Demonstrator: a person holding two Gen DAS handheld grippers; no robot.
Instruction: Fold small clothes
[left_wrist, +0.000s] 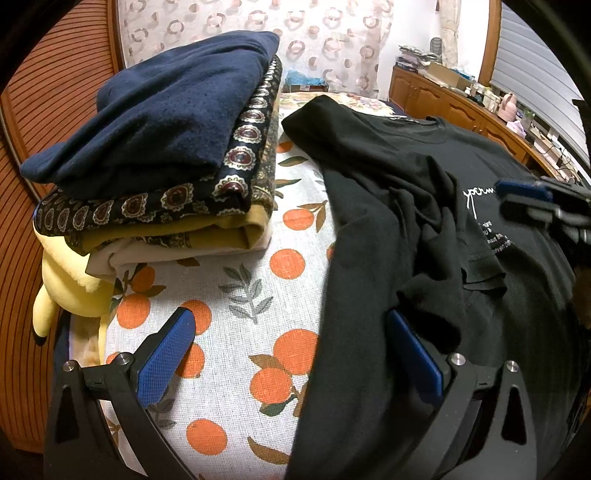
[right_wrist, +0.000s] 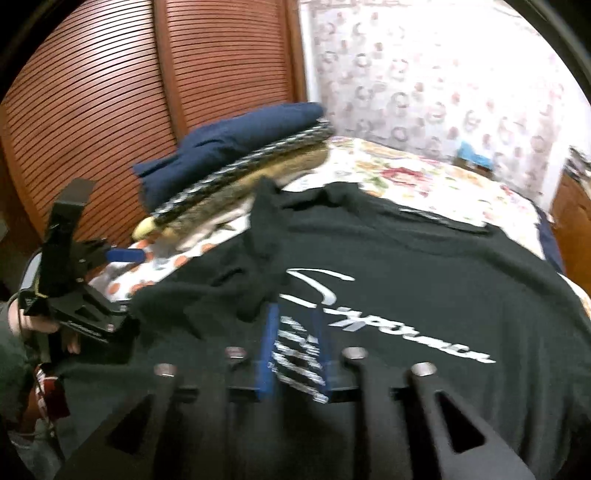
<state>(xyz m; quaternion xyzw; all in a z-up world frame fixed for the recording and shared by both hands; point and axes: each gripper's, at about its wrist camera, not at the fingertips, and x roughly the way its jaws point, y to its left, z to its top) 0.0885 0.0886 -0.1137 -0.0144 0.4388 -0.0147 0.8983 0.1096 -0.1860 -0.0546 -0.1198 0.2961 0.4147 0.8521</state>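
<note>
A black T-shirt (left_wrist: 424, 229) with white lettering lies spread on the bed, its left sleeve folded over the chest; it also shows in the right wrist view (right_wrist: 424, 266). My left gripper (left_wrist: 291, 354) is open at the shirt's left edge, its right finger (left_wrist: 417, 354) over the black cloth, its left finger (left_wrist: 166, 358) over the orange-print sheet (left_wrist: 236, 288). My right gripper (right_wrist: 293, 350) hovers over the lettering, jaws a narrow gap apart with nothing between them; the view is blurred. It shows in the left wrist view (left_wrist: 528, 199) too.
A stack of folded clothes (left_wrist: 155, 147), navy on top, sits at the far left of the bed over a yellow plush (left_wrist: 62, 280). A slatted wooden door (right_wrist: 110, 92) stands behind it. A wooden cabinet (left_wrist: 461, 107) with clutter is at the right.
</note>
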